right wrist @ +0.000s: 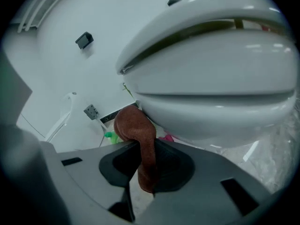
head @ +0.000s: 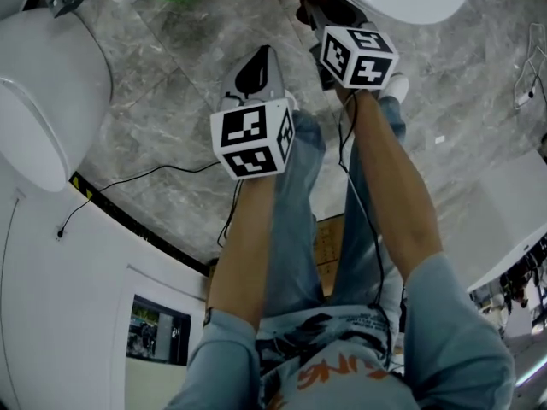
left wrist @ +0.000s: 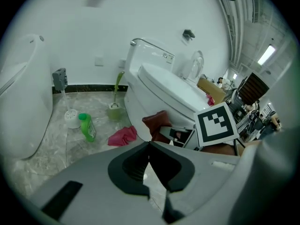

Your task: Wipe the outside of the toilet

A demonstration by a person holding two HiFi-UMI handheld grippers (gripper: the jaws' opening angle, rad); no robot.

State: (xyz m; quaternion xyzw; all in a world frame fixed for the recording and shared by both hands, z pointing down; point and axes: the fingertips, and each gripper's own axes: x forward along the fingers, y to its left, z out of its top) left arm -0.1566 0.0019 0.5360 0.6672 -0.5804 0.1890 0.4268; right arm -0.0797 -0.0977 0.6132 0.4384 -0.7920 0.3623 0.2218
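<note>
The white toilet (left wrist: 164, 86) stands against the wall with its lid down; its bowl (right wrist: 211, 88) fills the right gripper view from close by. My right gripper (right wrist: 143, 146) is shut on a brown cloth (right wrist: 136, 128), whose bunched top sits right by the bowl's lower left side. In the left gripper view that cloth (left wrist: 157, 122) lies against the bowl front. My left gripper (left wrist: 150, 146) is shut with nothing in it, held back over the floor. In the head view the left gripper (head: 265, 54) is nearer me than the right gripper (head: 320, 15).
A pink cloth (left wrist: 123, 136), a green bottle (left wrist: 86, 127), a white round holder (left wrist: 71, 118) and a toilet brush (left wrist: 115, 108) sit on the marble floor left of the toilet. Another white fixture (head: 43, 92) stands at the left. A black cable (head: 154, 173) runs across the floor.
</note>
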